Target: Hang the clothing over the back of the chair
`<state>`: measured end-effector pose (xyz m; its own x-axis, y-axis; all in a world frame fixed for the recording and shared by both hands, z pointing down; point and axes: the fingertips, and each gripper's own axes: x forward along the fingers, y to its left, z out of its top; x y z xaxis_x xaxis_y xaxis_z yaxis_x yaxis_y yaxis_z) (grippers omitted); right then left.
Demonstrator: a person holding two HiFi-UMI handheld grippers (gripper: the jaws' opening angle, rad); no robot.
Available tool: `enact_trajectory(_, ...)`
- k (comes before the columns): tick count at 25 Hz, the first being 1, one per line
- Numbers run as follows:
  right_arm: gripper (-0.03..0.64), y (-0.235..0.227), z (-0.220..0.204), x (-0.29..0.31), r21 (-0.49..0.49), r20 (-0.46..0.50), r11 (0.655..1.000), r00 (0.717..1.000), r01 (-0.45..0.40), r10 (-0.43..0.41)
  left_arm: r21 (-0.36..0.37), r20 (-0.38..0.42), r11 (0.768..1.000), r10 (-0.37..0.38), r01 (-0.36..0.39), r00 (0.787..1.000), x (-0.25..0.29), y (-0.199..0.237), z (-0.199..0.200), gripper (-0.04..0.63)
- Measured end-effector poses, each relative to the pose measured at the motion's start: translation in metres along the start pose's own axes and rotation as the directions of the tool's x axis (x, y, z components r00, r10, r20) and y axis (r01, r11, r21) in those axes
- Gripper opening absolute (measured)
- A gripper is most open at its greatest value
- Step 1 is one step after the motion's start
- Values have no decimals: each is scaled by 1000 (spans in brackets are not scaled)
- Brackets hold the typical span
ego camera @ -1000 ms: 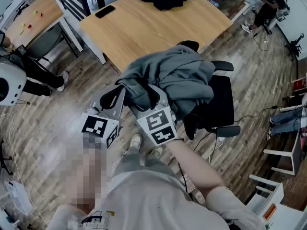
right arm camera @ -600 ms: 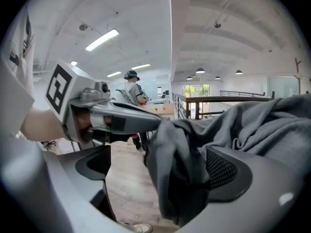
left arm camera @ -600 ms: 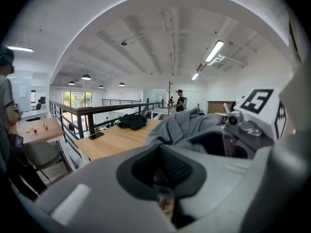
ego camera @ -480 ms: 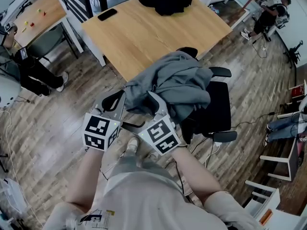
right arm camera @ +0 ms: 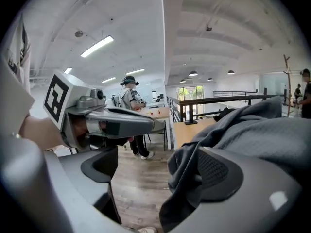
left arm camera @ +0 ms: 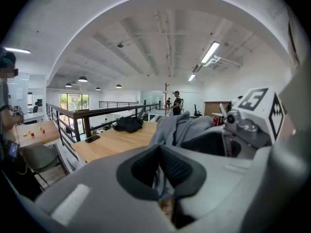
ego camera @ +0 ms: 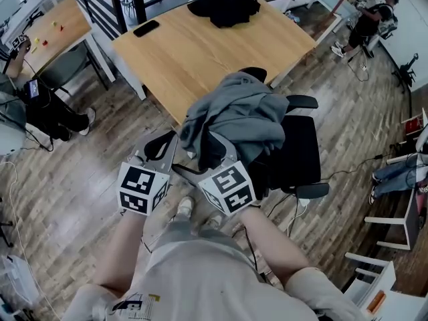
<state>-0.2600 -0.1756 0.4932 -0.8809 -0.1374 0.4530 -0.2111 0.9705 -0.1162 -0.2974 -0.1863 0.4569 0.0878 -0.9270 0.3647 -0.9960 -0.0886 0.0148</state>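
Note:
A grey garment (ego camera: 234,112) lies heaped over the back of the black office chair (ego camera: 304,146). My right gripper (ego camera: 210,147) is at the cloth's near edge. Its jaws have just swung wide and come in slightly. In the right gripper view, the garment (right arm camera: 252,130) drapes over the right finger (right arm camera: 218,171). The left finger (right arm camera: 99,164) stands well clear, so the right gripper (right arm camera: 160,174) is open. My left gripper (ego camera: 175,139) sits just left of the cloth. Its pads (left arm camera: 180,166) are together, and only a thin slit shows the garment (left arm camera: 177,127) beyond.
A wooden table (ego camera: 207,45) stands behind the chair with a black garment (ego camera: 224,5) and a phone (ego camera: 146,27) on it. A person (ego camera: 40,105) sits at the left by a second table (ego camera: 47,25). A white shelf (ego camera: 374,279) is at the lower right.
The right jaws have opened off the cloth and that gripper has drawn back slightly toward me. The garment stays heaped on the chair back. The left gripper has barely shifted.

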Motion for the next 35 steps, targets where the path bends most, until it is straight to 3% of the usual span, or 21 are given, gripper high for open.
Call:
enact_trajectory(5,407,-6,17,-25,41,78,998,995,55,-58,-6,17,1000,3,-3,1000,-13,-9,7,0)
enact_trajectory(8,279,-10,40,-48,4,180,993,977,116,-114,9,38,1000,-5,4,999,-17,-15,18,0)
enact_trajectory(12,250,-21,74,-77,-2,273,985,948,172,-165,23,76,1000,-17,15,997,-21,-20,39,0)
enact_trajectory(16,180,-31,105,-118,32,376,970,896,241,-235,27,122,999,-35,32,992,-21,-27,62,0)
enact_trajectory(19,166,-37,120,-146,50,418,962,869,267,-263,43,136,998,-60,55,989,-15,-37,76,0)
enact_trajectory(24,122,-55,131,-193,72,456,942,829,329,-325,74,187,991,-122,110,975,-7,-67,107,0)
enact_trajectory(28,40,-66,129,-221,100,464,927,807,362,-365,113,224,982,-171,148,960,-2,-90,131,0)
enact_trajectory(35,12,-67,127,-277,88,485,896,767,434,-420,169,294,960,-263,221,919,-3,-138,171,0)
